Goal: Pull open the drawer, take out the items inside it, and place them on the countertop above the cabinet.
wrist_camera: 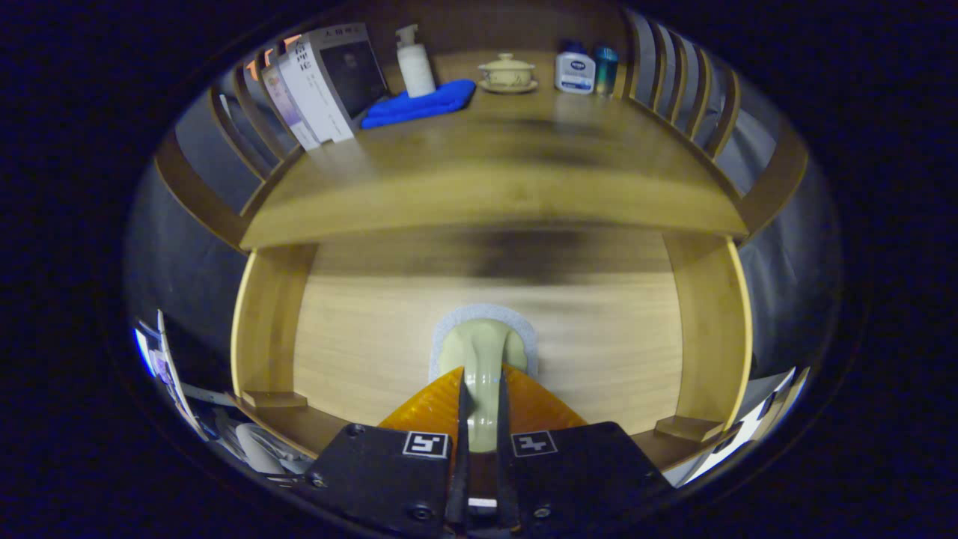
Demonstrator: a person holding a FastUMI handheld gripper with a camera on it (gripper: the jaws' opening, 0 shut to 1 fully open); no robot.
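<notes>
Open wooden drawer (337,352) below the wooden countertop (494,187); gripper (480,404) fingers clamped on pale green handled item (481,352), which extends ahead over the drawer floor.

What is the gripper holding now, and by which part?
The gripper is shut on the pale green brush, both fingers pinching its narrow handle over the open drawer.

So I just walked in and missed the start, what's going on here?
A hand-held gripper has its fingers shut on the handle of a pale green brush with a white pad, held over the open wooden drawer. The countertop beyond carries books, a blue cloth, bottles and a lidded cup.
</notes>
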